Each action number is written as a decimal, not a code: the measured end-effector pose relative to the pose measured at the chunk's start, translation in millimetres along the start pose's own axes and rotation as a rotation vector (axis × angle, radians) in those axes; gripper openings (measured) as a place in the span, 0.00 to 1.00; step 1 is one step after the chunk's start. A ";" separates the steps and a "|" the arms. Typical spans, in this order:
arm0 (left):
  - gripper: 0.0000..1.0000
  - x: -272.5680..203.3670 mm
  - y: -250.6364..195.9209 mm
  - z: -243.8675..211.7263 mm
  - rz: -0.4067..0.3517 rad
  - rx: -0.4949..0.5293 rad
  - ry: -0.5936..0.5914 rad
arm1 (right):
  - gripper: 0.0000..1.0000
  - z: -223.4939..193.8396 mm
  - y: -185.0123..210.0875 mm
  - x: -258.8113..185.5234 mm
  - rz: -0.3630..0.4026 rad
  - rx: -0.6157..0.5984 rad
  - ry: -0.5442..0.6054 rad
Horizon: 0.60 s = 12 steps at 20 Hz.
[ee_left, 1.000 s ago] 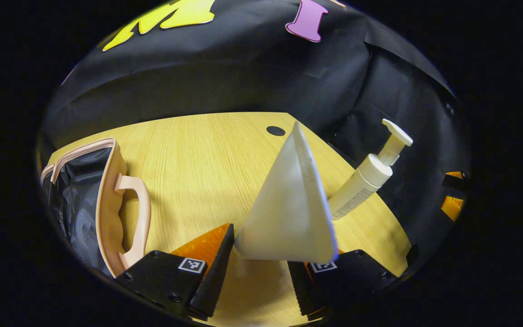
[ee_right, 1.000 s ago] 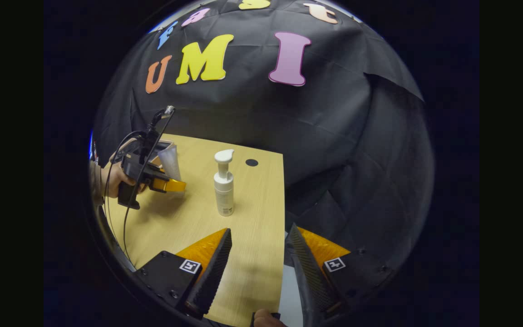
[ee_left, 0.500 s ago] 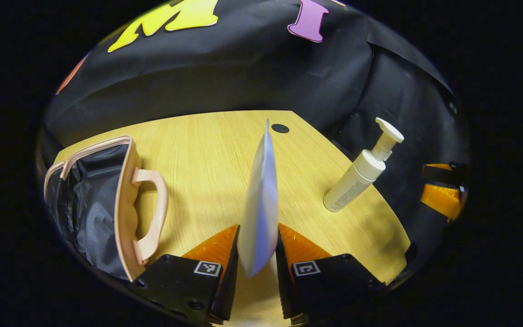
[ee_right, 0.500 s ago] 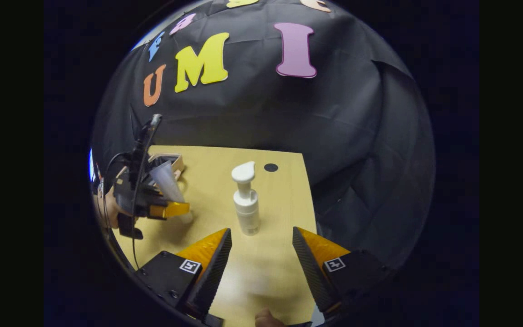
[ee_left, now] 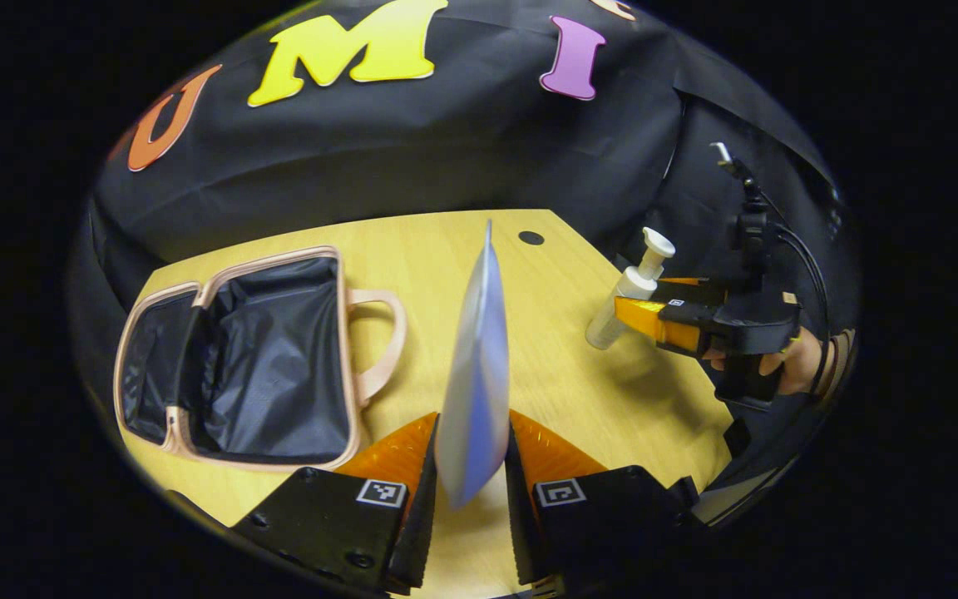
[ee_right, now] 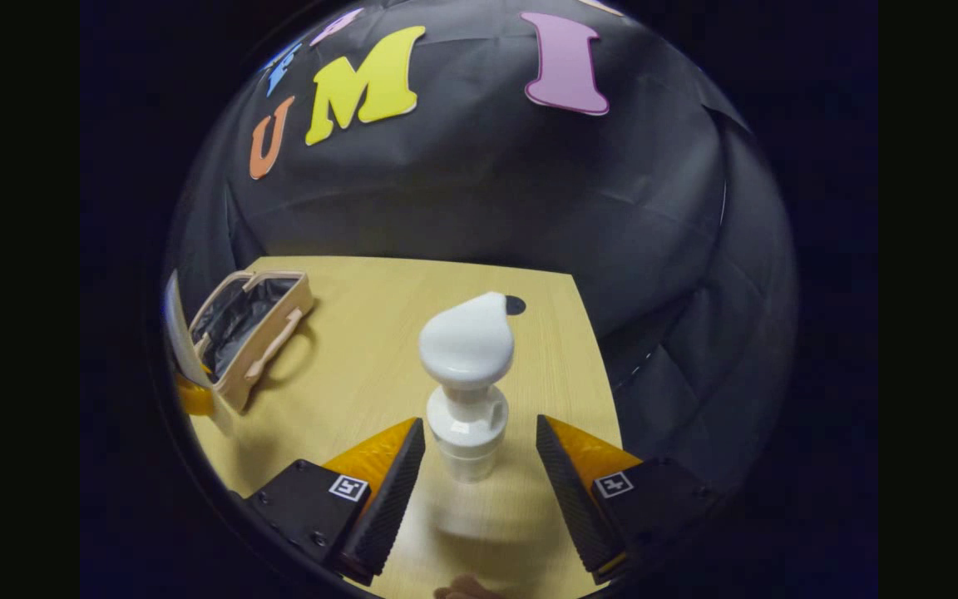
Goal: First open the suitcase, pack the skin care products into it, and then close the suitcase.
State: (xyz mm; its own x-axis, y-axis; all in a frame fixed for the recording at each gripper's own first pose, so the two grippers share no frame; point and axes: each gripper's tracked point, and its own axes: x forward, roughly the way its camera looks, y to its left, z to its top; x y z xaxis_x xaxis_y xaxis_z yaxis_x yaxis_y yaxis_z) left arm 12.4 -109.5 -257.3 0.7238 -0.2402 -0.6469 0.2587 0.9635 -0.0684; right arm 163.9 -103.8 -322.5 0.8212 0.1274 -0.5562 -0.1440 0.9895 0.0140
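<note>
The left gripper [ee_left: 469,499] is clamped on a tube [ee_left: 475,391], both fingers pressing its flat sides, so the tube stands edge-on and upright above the table [ee_left: 446,249]. The case [ee_left: 254,358] lies open to the left of it, dark lining showing, its handle [ee_left: 383,341] turned toward the tube; bare wood lies between handle and tube. The case's near rim sits close to the table's front edge, and its far end lies near the left edge.

In the right gripper view, the right gripper [ee_right: 479,466] stands wide, one finger on each side of the pump bottle [ee_right: 466,391] with a gap on both sides, not touching. The bottle stands upright near the table's right edge [ee_right: 591,366], just short of a small dark hole [ee_right: 515,305] near the back corner. The middle of the table [ee_right: 362,358] between bottle and case [ee_right: 250,333] is open wood.

Count: one case, one tube, one bottle, two grippers. In the left gripper view, the right gripper [ee_left: 637,312] flanks the bottle [ee_left: 624,295], with a hand [ee_left: 787,366] behind it
</note>
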 end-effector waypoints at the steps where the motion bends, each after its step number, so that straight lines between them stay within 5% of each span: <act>1: 0.42 -11.2 8.9 -2.7 0.013 -0.022 0.003 | 0.78 -1.5 2.1 3.0 -0.007 0.008 0.004; 6: 0.42 -65.4 78.6 -14.3 0.108 -0.089 0.010 | 0.51 -4.3 6.8 6.5 -0.064 0.066 0.010; 12: 0.42 -60.8 170.0 -2.1 0.159 -0.133 0.017 | 0.49 -15.7 35.5 -26.2 -0.091 0.078 0.016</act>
State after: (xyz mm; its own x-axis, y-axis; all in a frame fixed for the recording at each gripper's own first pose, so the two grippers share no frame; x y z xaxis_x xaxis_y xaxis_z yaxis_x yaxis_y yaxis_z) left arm 11.0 69.1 -231.1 0.7380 -0.0825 -0.6698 0.0542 0.9965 -0.0630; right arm 128.6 -73.0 -320.4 0.8197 0.0367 -0.5717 -0.0260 0.9993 0.0270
